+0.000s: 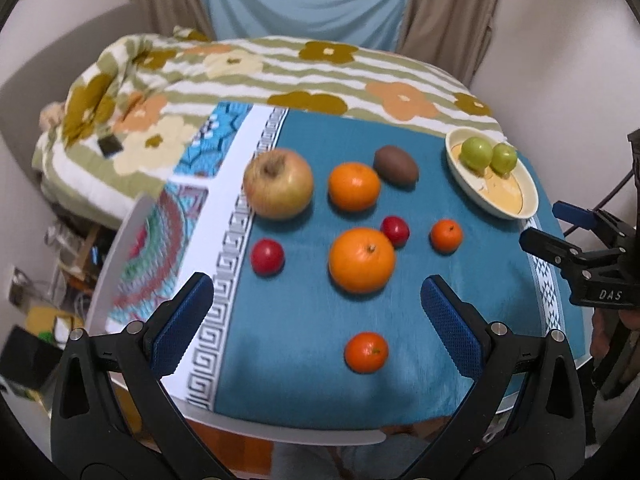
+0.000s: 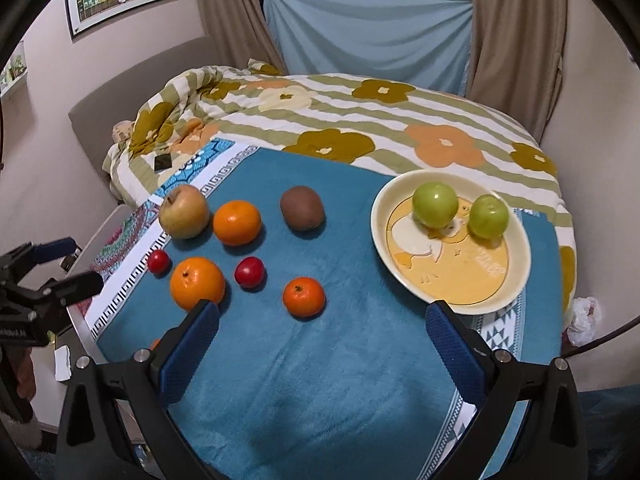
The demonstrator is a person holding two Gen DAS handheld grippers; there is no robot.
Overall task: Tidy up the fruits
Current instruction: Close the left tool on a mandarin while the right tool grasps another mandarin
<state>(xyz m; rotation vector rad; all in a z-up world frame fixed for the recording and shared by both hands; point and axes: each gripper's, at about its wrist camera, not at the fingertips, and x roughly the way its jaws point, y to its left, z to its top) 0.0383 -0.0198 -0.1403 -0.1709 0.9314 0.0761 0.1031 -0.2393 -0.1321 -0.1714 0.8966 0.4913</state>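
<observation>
On the teal tablecloth lie an apple (image 1: 278,189), a kiwi (image 1: 396,166), two large oranges (image 1: 361,260), small mandarins (image 1: 366,352) and two red fruits (image 1: 267,256). A cream plate (image 2: 516,280) at the right holds two green fruits (image 2: 435,205). My left gripper (image 1: 316,320) hovers open over the near edge, with the mandarin between its fingers' line but lower down, untouched. My right gripper (image 2: 324,344) hangs open above bare cloth, its right finger (image 2: 456,344) close to the plate's near rim. The apple (image 2: 184,211) and kiwi (image 2: 302,208) also show in the right wrist view.
A flowered blanket (image 2: 360,120) covers the bed behind the table. A dark phone (image 2: 162,163) lies on it at the left. The table's rounded edge (image 1: 300,432) runs just below the left gripper. Curtains and a blue cloth hang at the back.
</observation>
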